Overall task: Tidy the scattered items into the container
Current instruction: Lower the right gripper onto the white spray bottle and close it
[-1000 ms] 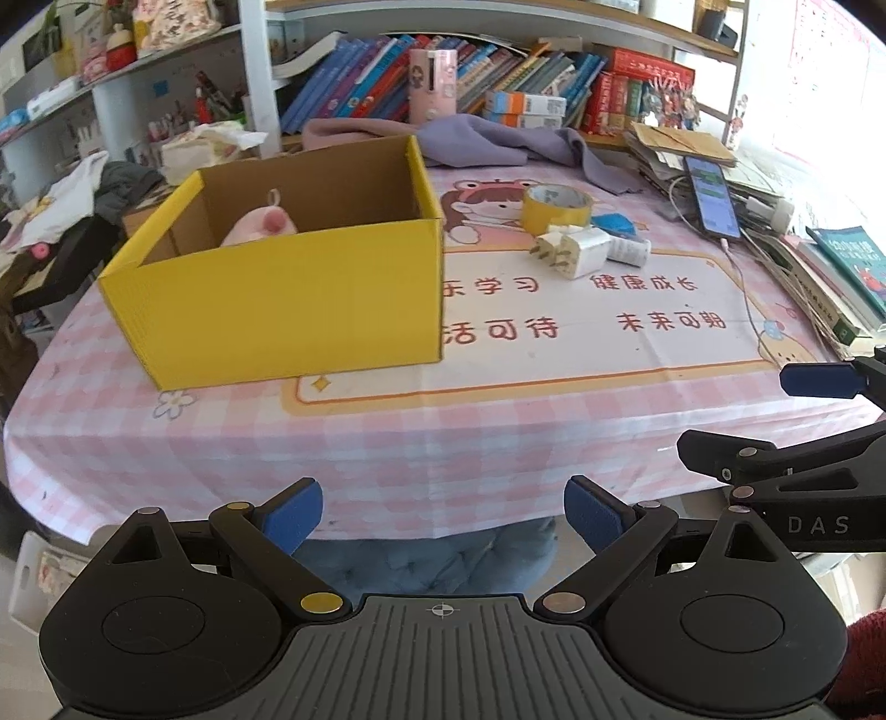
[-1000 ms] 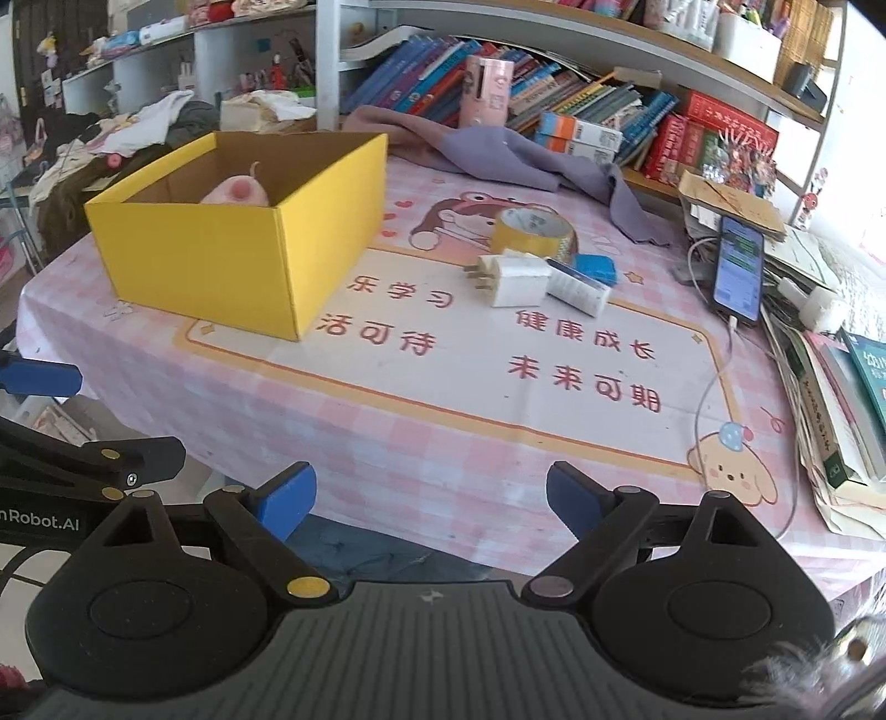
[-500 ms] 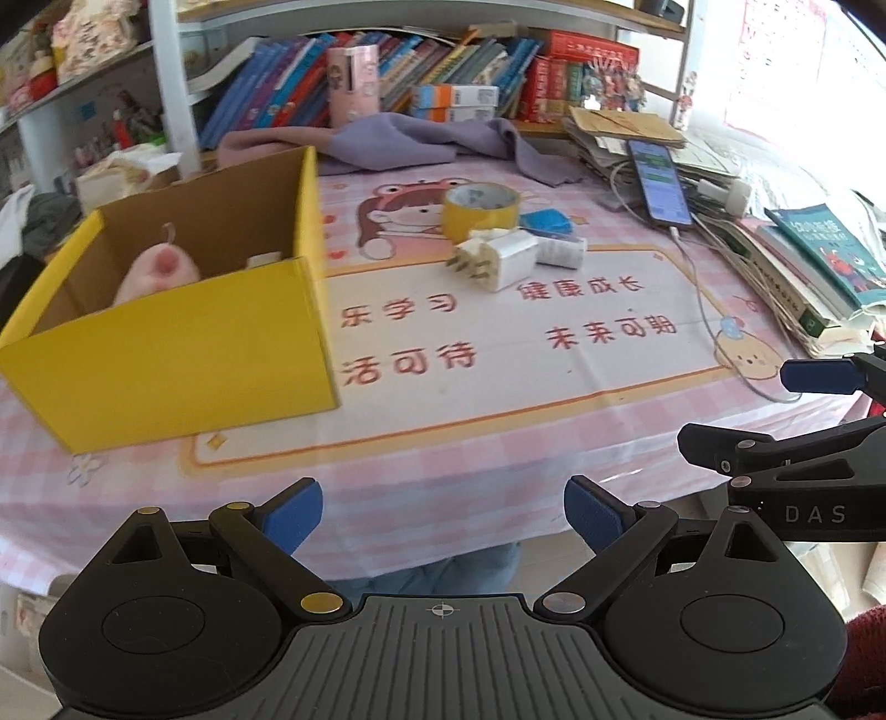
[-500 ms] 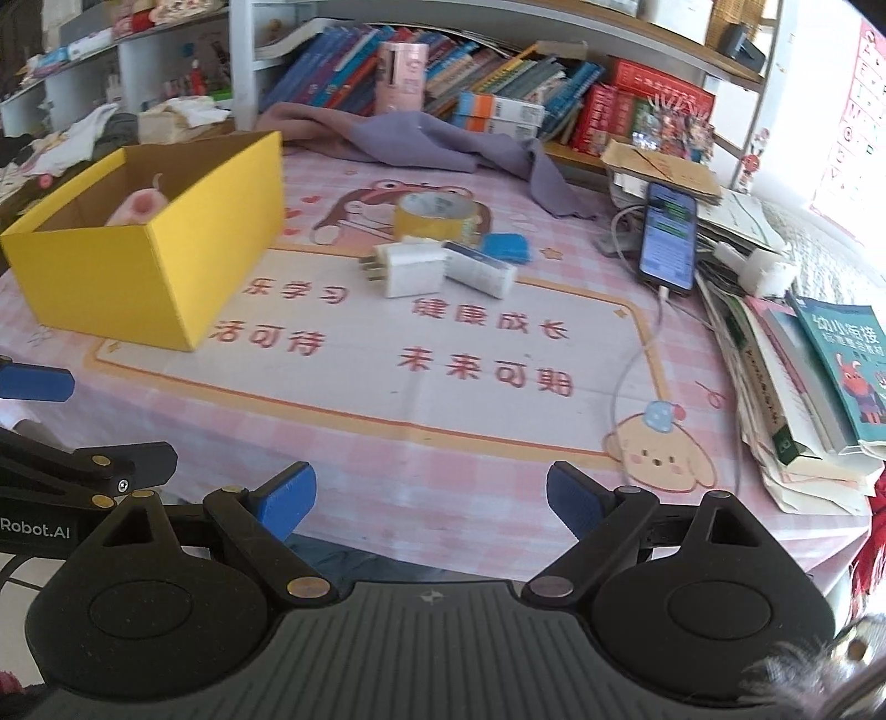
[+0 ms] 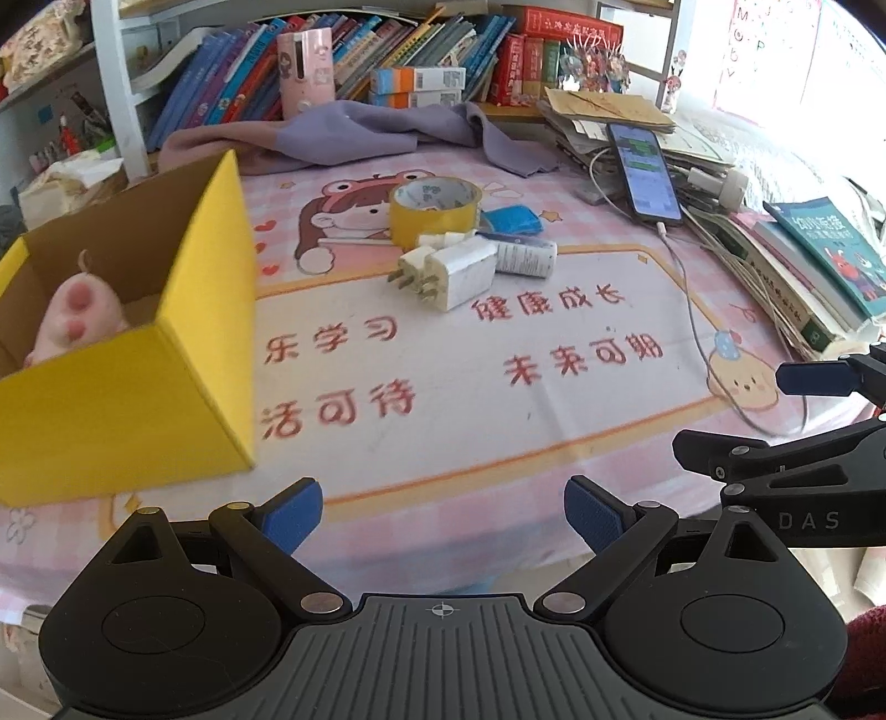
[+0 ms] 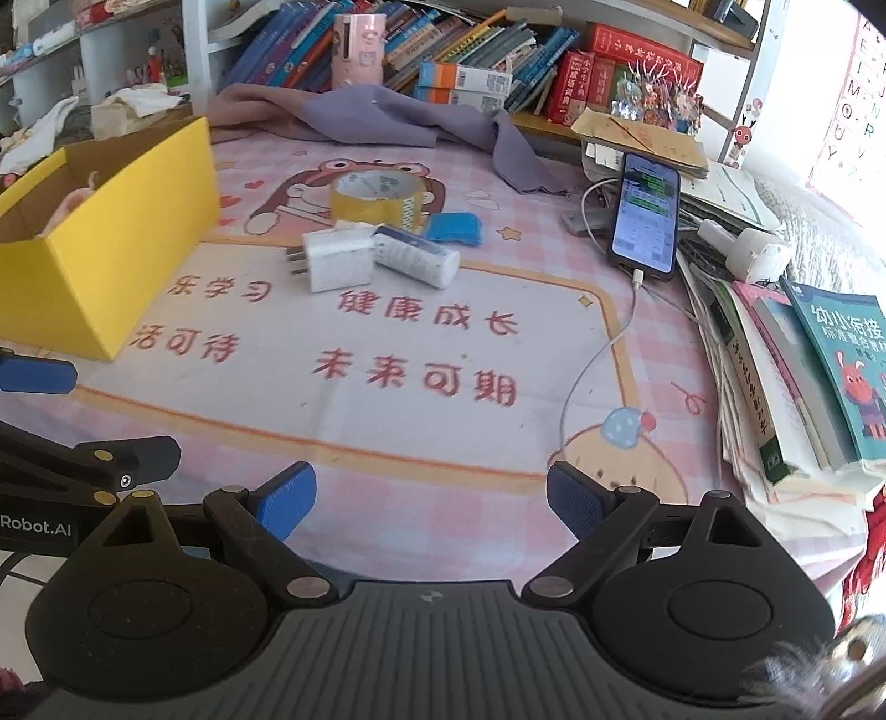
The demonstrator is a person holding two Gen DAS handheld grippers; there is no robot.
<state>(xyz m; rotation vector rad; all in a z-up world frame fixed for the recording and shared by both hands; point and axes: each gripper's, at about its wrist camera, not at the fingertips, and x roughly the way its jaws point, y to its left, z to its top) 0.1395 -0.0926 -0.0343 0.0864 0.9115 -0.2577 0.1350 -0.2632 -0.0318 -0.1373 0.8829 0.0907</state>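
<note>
An open yellow cardboard box (image 5: pixel 183 354) (image 6: pixel 127 243) stands at the left of the table with a pink plush toy (image 5: pixel 75 315) inside. Mid-table lie a yellow tape roll (image 5: pixel 434 210) (image 6: pixel 379 199), a white charger plug (image 5: pixel 451 271) (image 6: pixel 332 257), a white cylinder (image 5: pixel 523 255) (image 6: pixel 412 255) and a small blue item (image 5: pixel 512 219) (image 6: pixel 454 227), close together. My left gripper (image 5: pixel 443 518) is open and empty over the near table edge. My right gripper (image 6: pixel 429 501) is open and empty beside it, to the right.
A phone (image 6: pixel 645 213) on a white cable (image 6: pixel 598 354) lies at the right, beside stacked books (image 6: pixel 803 365). A purple cloth (image 5: pixel 360 135) lies at the back before a bookshelf (image 5: pixel 387 50). A pink cup (image 6: pixel 357 50) stands on the shelf.
Both grippers have moved forward and to the right over the table edge. The box has slid to the left of both views and the scattered items look nearer. Both stay open.
</note>
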